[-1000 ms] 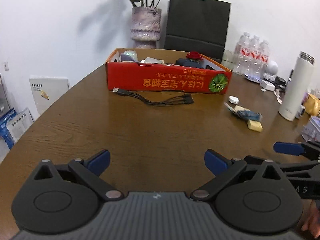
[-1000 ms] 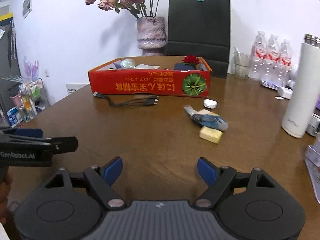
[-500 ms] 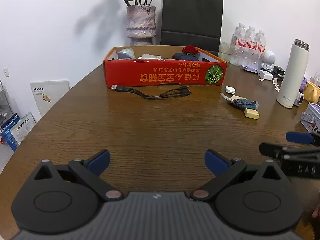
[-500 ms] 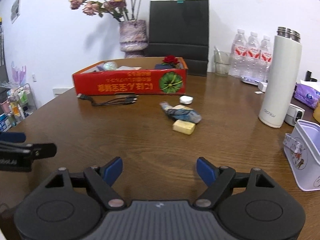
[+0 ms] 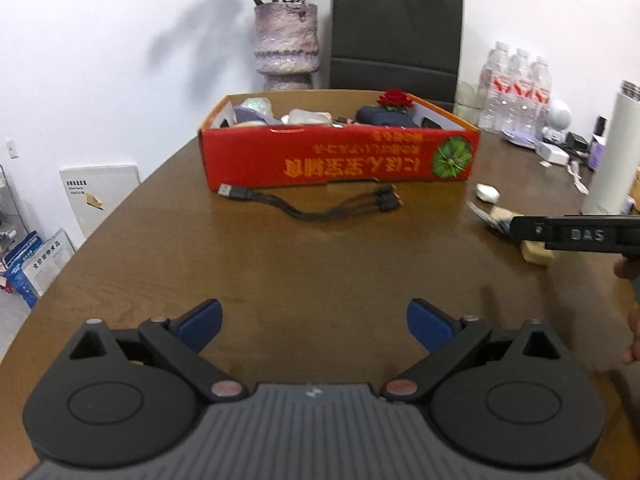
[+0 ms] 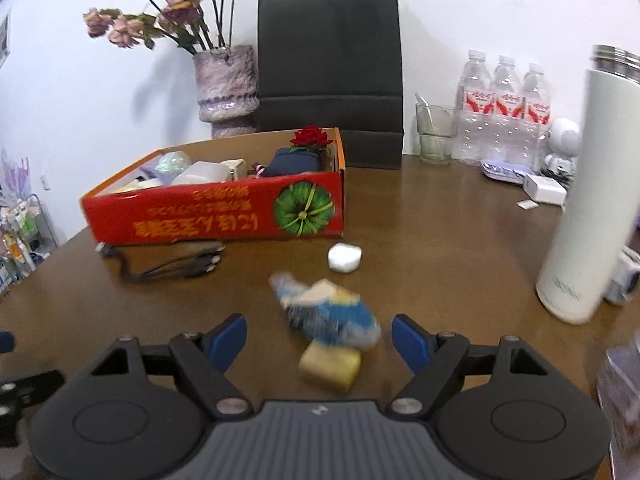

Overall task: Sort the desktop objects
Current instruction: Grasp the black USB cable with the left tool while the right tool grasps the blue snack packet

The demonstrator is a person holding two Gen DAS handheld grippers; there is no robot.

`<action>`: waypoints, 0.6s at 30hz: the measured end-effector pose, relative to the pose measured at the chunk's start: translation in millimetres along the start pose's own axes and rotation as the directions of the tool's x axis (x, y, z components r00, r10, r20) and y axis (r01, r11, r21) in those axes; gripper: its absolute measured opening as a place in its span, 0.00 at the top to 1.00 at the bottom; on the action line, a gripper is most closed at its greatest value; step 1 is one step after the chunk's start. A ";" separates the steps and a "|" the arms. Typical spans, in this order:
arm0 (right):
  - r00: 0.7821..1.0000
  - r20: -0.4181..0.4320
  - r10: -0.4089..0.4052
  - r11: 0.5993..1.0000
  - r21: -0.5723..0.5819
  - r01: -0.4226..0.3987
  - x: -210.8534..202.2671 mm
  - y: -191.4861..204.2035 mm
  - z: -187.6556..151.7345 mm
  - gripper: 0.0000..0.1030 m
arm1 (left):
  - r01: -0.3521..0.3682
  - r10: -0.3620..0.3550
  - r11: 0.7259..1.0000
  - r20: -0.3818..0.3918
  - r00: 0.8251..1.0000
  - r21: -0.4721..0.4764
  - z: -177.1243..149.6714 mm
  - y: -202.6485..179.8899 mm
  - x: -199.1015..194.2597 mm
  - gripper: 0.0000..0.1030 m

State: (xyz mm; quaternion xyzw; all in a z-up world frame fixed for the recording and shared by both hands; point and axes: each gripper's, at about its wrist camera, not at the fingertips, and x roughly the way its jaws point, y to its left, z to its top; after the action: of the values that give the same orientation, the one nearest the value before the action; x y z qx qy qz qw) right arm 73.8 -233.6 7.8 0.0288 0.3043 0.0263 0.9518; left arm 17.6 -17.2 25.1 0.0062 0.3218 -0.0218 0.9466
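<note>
A red cardboard box [image 5: 340, 158] [image 6: 216, 212] holding several items stands at the far middle of the brown table [image 5: 300, 264]. A black multi-head cable [image 5: 316, 204] [image 6: 168, 266] lies in front of it. A white earbud case [image 6: 344, 257] [image 5: 487, 193], a blue wrapped packet [image 6: 332, 314] and a yellow block [image 6: 330, 364] [image 5: 536, 254] lie to the right. My right gripper [image 6: 318, 336] is open, with the packet and block between its fingers. My left gripper [image 5: 314, 322] is open and empty over bare table.
A tall white thermos [image 6: 588, 200] stands at the right, with water bottles [image 6: 506, 112], a glass [image 6: 434, 132] and small devices behind it. A vase of dried flowers [image 6: 226, 84] and a black paper bag [image 6: 330, 68] stand behind the box.
My right gripper has moved forward to the packet and yellow block, which now sit between its open fingers. My left gripper has moved closer to the box and cable.
</note>
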 end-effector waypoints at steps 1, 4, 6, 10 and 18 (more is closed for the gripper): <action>1.000 -0.012 -0.003 1.000 -0.008 0.003 10.6 -0.8 4.7 0.25 | -0.006 0.006 1.000 0.000 1.000 -0.007 3.8 2.0 3.5 0.02; 0.998 -0.057 0.004 1.000 -0.003 -0.004 32.5 -3.4 12.4 0.57 | -0.026 0.027 0.999 0.008 1.000 -0.020 15.4 9.6 15.8 0.02; 0.998 -0.063 0.023 1.000 0.002 -0.023 38.4 -4.0 11.9 0.58 | -0.074 0.074 0.997 0.029 0.997 -0.010 26.5 15.0 29.1 0.04; 0.992 -0.042 0.118 0.993 0.009 -0.118 34.3 -3.4 8.8 0.74 | -0.121 0.123 0.987 0.008 0.992 -0.105 58.7 30.4 61.1 0.13; 0.982 0.055 0.181 0.983 0.013 -0.182 13.0 1.0 6.1 0.80 | -0.195 0.187 0.945 -0.055 0.981 -0.261 99.2 44.1 124.1 0.28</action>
State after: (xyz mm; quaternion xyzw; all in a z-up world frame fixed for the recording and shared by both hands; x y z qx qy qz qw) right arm 87.9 -232.0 5.4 0.0654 0.2752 0.1094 0.9529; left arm 178.3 19.6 28.1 -0.0889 0.3337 0.1134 0.9316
